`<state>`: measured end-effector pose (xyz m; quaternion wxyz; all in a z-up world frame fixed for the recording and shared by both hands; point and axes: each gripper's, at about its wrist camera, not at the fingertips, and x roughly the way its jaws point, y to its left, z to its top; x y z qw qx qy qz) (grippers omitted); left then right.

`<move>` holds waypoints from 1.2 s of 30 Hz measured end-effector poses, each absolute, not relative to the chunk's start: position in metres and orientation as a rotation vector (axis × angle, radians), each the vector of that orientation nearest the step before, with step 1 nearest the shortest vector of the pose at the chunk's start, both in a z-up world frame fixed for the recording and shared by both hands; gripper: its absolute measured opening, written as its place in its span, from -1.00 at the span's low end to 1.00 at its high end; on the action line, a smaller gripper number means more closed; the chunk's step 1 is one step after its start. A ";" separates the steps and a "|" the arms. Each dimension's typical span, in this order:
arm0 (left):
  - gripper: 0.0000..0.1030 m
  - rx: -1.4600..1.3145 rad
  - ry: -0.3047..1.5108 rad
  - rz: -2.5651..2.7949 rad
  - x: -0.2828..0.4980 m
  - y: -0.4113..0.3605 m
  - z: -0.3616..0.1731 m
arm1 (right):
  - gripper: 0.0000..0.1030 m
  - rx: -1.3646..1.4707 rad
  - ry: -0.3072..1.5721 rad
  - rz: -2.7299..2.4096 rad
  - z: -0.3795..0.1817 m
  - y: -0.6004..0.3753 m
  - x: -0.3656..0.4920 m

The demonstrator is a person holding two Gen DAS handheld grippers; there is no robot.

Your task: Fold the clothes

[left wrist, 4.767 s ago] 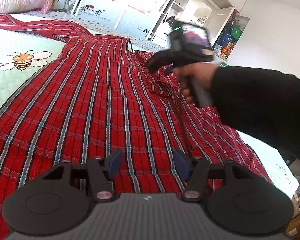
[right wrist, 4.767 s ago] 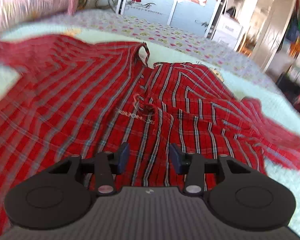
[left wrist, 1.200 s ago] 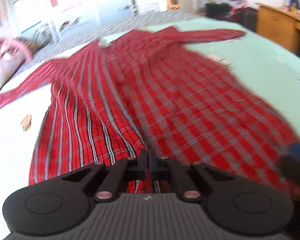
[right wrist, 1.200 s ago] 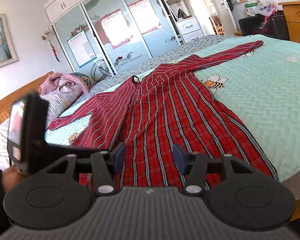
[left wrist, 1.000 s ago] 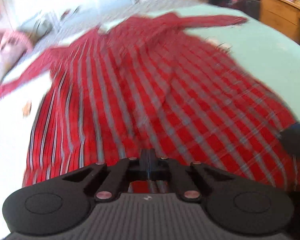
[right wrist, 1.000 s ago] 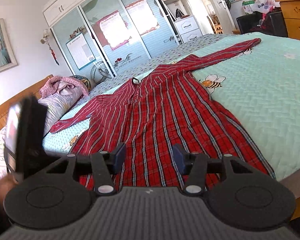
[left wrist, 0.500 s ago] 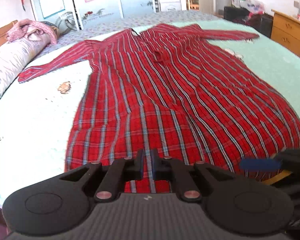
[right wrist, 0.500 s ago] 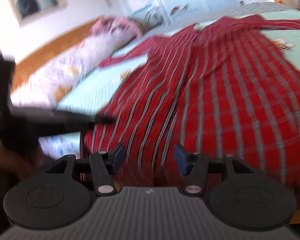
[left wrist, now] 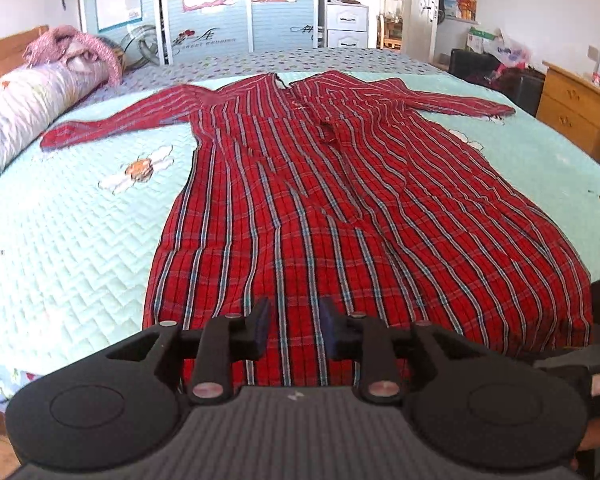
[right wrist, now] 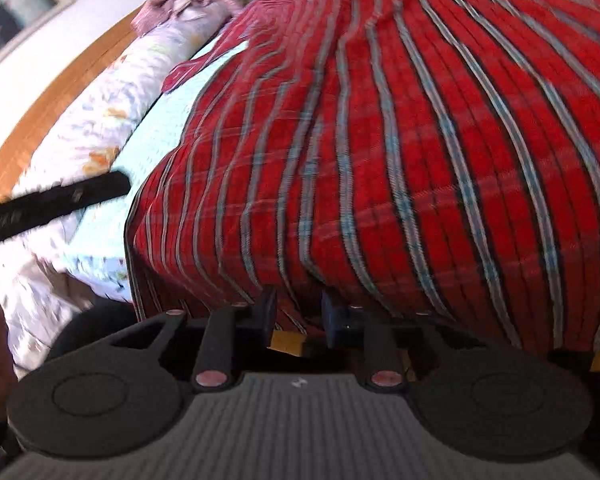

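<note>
Now both jaws part-spread, left gripper [left wrist: 293, 321] just widened, right gripper [right wrist: 297, 319] just narrowed, seemingly empty at dress [left wrist: 332, 200] hem.

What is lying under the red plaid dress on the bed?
The red plaid dress lies spread flat on a light green quilted bedspread, which shows all around it. Printed bee pictures appear beside the dress; whether more lie beneath cannot be seen, since the fabric covers that part.

place: home bedroom | landmark: bed [left wrist: 72, 216] under a pale green quilt | beyond its far edge: sliding-door wardrobe [left wrist: 208, 12] | along its left side: bolster pillow [left wrist: 24, 104], wooden headboard [left wrist: 4, 50] | to its right: wooden dresser [left wrist: 572, 108]
</note>
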<state>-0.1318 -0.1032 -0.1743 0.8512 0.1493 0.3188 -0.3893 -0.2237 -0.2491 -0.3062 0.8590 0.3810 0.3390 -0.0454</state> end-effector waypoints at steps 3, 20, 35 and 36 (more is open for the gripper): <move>-0.46 0.297 0.688 -0.824 -0.128 -0.097 -0.181 | -0.46 0.822 0.715 -0.108 -0.311 -0.248 -0.218; -0.40 0.273 0.683 -0.873 -0.122 -0.091 -0.183 | -0.98 0.841 0.743 -0.181 -0.276 -0.243 -0.262; -0.32 0.312 0.652 -0.880 -0.085 -0.126 -0.195 | -0.30 0.722 0.440 -0.286 -0.170 -0.291 -0.256; -0.31 0.308 0.649 -0.882 -0.081 -0.129 -0.196 | -0.28 0.721 0.433 -0.286 -0.164 -0.302 -0.243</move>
